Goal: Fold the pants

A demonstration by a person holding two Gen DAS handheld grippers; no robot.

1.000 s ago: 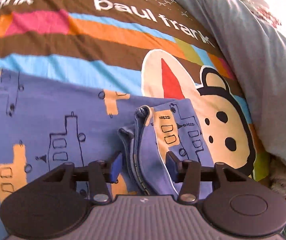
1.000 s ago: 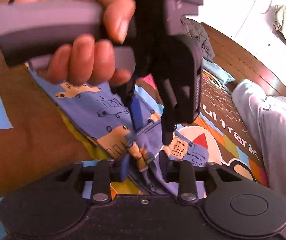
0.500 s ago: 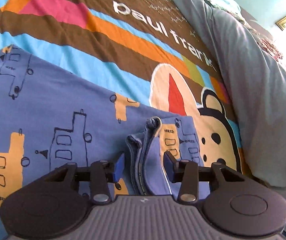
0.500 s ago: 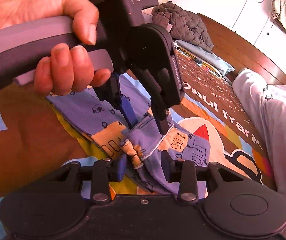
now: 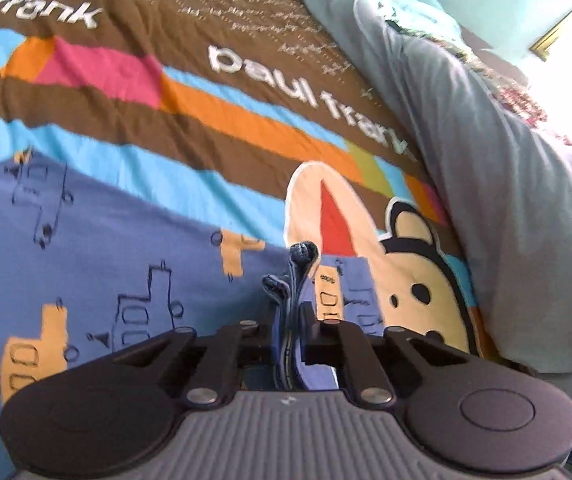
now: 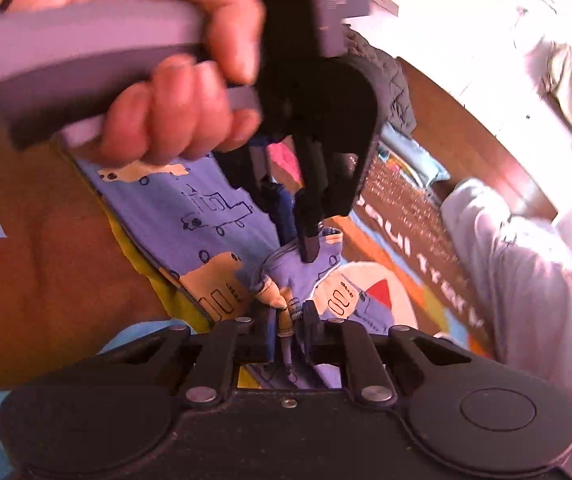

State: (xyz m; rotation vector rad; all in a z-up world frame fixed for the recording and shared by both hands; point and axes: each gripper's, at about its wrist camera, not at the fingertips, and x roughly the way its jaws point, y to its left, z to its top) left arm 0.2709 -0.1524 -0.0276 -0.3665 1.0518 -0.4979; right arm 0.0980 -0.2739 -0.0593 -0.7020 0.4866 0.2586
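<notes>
The pants [image 5: 98, 264] are blue-purple with orange and outlined vehicle prints, and lie spread on a colourful bedspread [image 5: 190, 116]. My left gripper [image 5: 291, 322] is shut on a bunched edge of the pants, whose folded layers stick up between the jaws. In the right wrist view, the pants [image 6: 190, 220] run away to the left. My right gripper [image 6: 291, 322] is shut on another pinch of the same edge. The left gripper [image 6: 298, 236], held by a hand, also shows there, clamped on the fabric just above.
A grey quilt [image 5: 518, 200] is heaped along the right side of the bed. The right wrist view shows the same quilt [image 6: 526, 272], a dark jacket [image 6: 394, 92] at the far end and a wooden bed frame [image 6: 466, 128].
Both grippers have closed from open onto the bunched pants edge. The left gripper has tilted, and more of the bedspread shows ahead of it.
</notes>
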